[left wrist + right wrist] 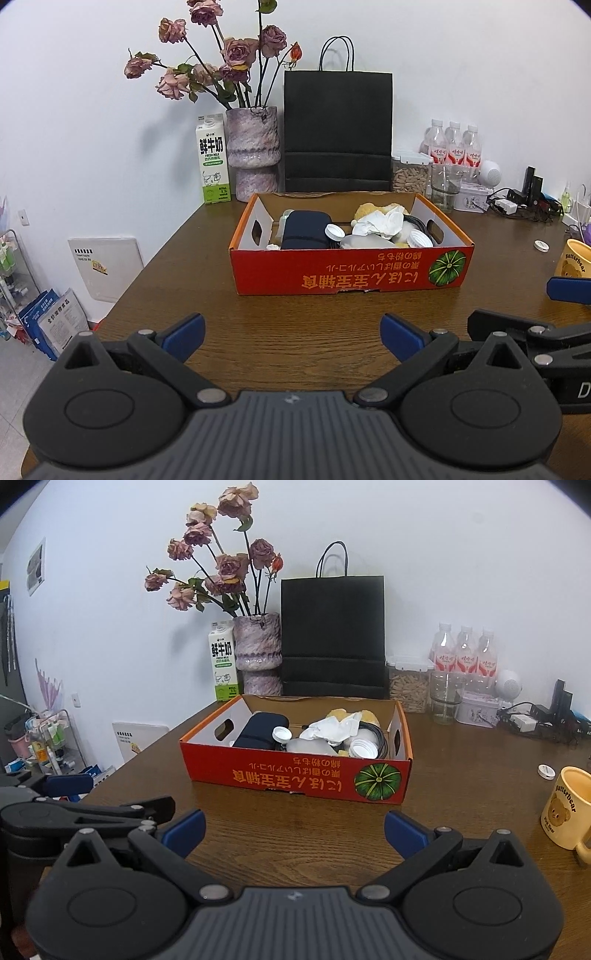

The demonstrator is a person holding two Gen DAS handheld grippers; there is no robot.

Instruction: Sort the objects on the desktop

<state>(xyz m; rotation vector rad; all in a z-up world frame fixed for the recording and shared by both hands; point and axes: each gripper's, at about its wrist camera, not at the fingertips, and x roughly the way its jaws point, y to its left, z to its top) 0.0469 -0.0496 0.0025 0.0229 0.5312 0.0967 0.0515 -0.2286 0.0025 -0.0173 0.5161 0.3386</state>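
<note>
A red cardboard box (pixel 351 271) (pixel 295 775) stands mid-table. It holds a dark blue pouch (pixel 304 229) (pixel 260 731), crumpled white tissue (pixel 380 223) (pixel 332 727), white caps (pixel 334 232) (pixel 282 734), a yellow plush thing (pixel 367 211) and other small items. My left gripper (pixel 291 338) is open and empty, low over the table in front of the box. My right gripper (pixel 294 832) is open and empty, beside it on the right. A small white cap (pixel 541 245) (pixel 546 771) lies loose on the table at the right.
A yellow bear mug (pixel 565 812) (pixel 576 262) stands at the right. Along the back wall: milk carton (pixel 213 162), vase of dried roses (pixel 253 155), black paper bag (pixel 338 129), jar of seeds (pixel 410 175), glass (pixel 445 184), water bottles (pixel 454 146), tin, cables (pixel 524 203).
</note>
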